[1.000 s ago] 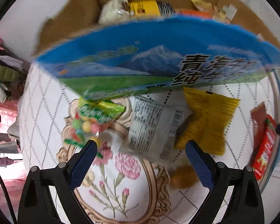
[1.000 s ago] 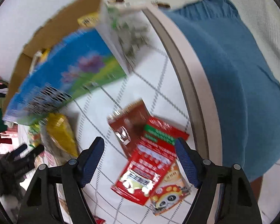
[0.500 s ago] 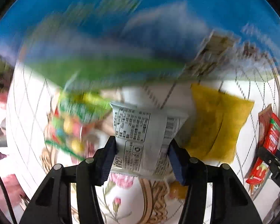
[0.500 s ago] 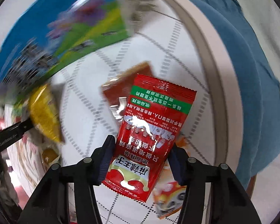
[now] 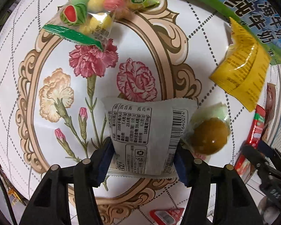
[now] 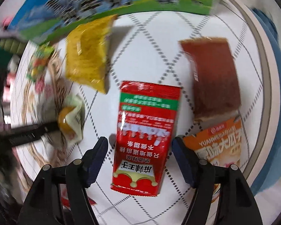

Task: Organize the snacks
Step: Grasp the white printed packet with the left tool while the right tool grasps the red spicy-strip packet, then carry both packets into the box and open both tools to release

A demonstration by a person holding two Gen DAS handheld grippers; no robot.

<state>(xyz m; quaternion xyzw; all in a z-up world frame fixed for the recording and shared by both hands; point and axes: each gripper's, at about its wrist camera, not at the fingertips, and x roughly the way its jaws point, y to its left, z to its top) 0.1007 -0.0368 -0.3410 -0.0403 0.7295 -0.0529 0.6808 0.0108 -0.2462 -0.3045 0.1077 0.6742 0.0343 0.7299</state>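
The left tool (image 5: 143, 156) pinches a grey-white packet (image 5: 148, 135) between both pads, over the flowered bench (image 5: 52, 60) — its jaws have just eased a little. The right tool (image 6: 139, 159) stands astride a red sachet (image 6: 144, 136) with gaps at both pads, jaws just widened. Beside that sachet lie a yellow pouch (image 6: 88, 53), a brown packet (image 6: 213, 75) and an orange packet (image 6: 219, 144).
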